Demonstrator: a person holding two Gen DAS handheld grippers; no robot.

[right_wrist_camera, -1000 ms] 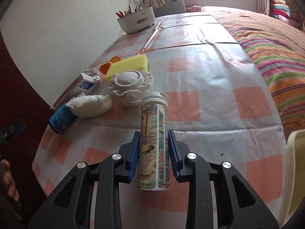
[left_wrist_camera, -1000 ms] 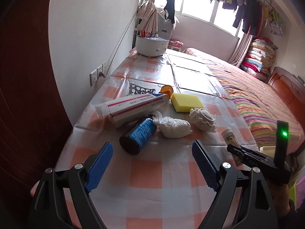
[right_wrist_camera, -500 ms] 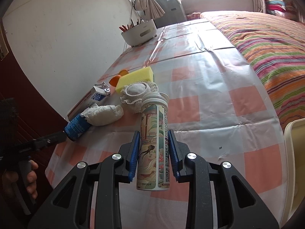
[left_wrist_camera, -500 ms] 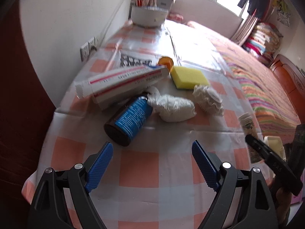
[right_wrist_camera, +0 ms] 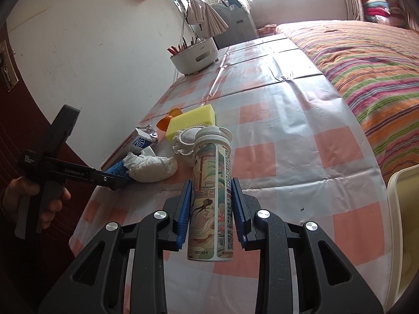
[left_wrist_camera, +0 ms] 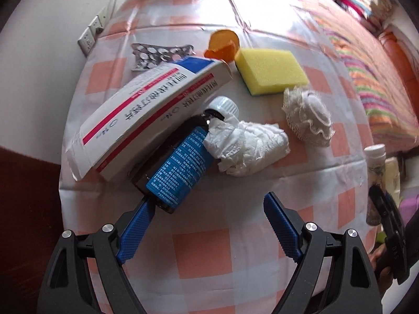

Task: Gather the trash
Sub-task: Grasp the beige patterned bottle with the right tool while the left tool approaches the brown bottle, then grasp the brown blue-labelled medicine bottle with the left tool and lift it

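Left tongs (left_wrist_camera: 207, 226) are spread above the brown bottle (left_wrist_camera: 172, 168); the printed tube (right_wrist_camera: 212, 196) is pinched by right tongs (right_wrist_camera: 211, 216).

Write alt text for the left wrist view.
The open left gripper hangs over a checked tablecloth, its left finger beside the base of a brown bottle with a blue label. Behind lie a long white box, crumpled tissue, a yellow sponge and a blister pack.
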